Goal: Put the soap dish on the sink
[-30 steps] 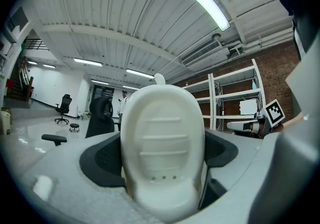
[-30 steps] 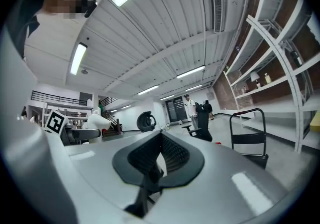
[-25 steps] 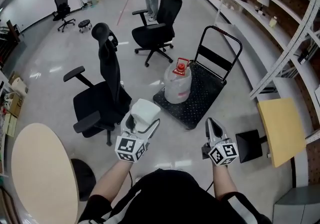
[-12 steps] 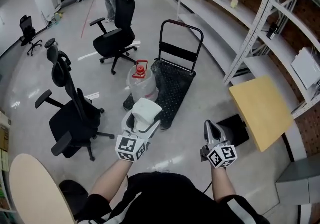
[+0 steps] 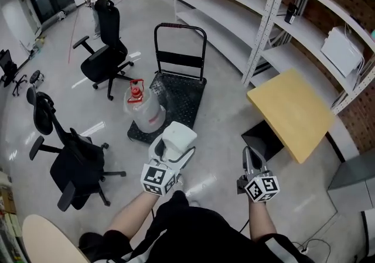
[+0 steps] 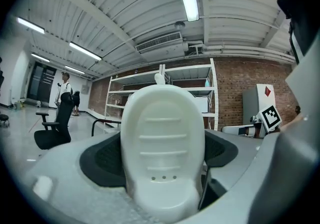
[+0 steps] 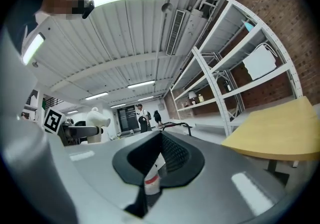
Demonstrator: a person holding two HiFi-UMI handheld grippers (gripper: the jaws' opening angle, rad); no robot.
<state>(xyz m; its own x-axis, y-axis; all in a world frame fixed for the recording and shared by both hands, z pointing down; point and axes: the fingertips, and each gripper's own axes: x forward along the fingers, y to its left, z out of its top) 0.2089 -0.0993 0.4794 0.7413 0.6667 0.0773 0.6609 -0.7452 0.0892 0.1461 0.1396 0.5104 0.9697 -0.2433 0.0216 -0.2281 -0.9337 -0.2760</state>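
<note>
- Out over bare floor point(image 5: 222, 115), carrying soap dish point(image 5: 177, 137) clamped upright in left gripper point(image 5: 171, 156), gripped low, probably for a secure walk.
- Keeping right gripper point(image 5: 248, 159) pinched together, empty, off to the side as spare.
- Seeing no sink anywhere; judging this as transit.

The yellow table point(image 5: 293, 112) and cart point(image 5: 170, 101) have slid leftward in view.
</note>
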